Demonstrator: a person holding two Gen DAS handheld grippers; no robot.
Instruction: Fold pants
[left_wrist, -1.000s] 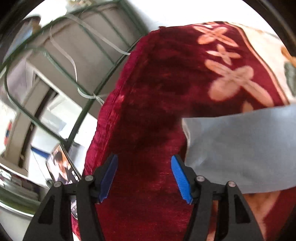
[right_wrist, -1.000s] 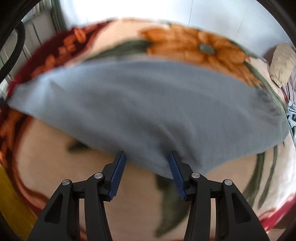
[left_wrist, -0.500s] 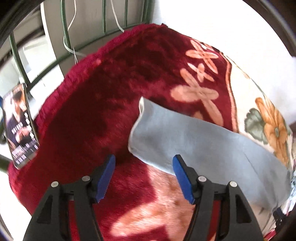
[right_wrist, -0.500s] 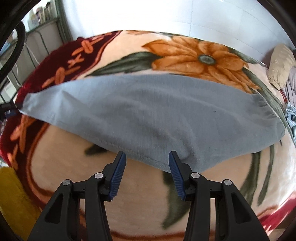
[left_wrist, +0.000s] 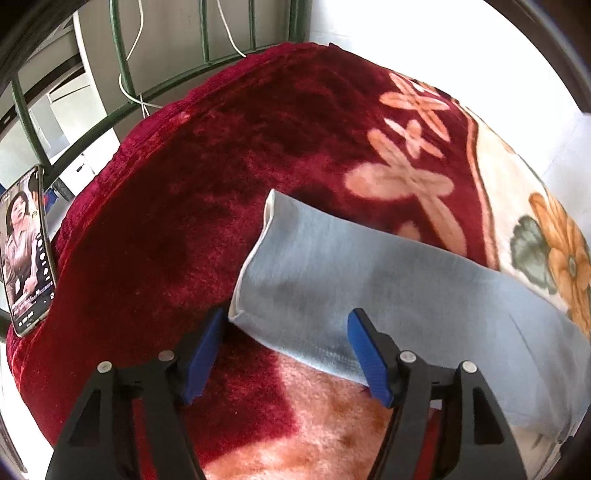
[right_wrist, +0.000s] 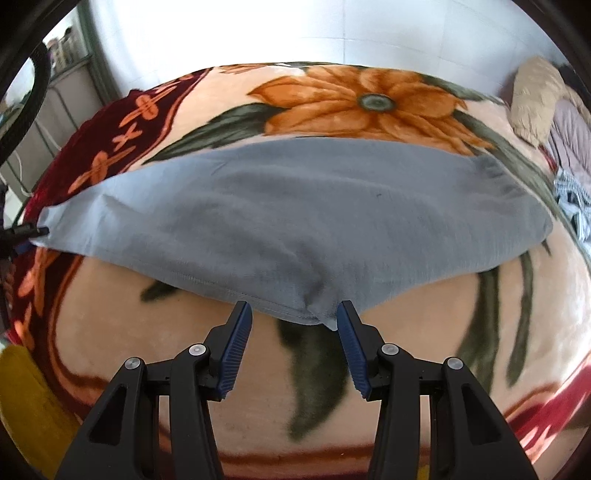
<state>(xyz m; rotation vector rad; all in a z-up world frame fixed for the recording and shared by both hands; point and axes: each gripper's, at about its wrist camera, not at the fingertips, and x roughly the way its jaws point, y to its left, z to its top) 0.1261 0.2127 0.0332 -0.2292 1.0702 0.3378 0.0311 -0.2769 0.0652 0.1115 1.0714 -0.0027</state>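
The grey-blue pants (right_wrist: 280, 218) lie flat on the flowered blanket (right_wrist: 369, 99) of the bed, already doubled leg over leg, their long axis running crosswise in front of the right gripper (right_wrist: 293, 334). That gripper is spread wide and holds nothing; the pointed crotch corner of the pants sits just ahead of it, between its blue fingertips (right_wrist: 238, 332). The left gripper (left_wrist: 284, 352), also wide and empty, stands at the cuff end, where the white-edged hem (left_wrist: 255, 254) reaches out over the dark red border of the blanket; the near hem corner lies just ahead of its left pad, and the leg stretches away to its right. The left gripper is thus nearer the cuff and the right nearer the seat, so a lengthwise fold would probably start from the cuff end. A phone (left_wrist: 26, 247) leans far to the left gripper's left.
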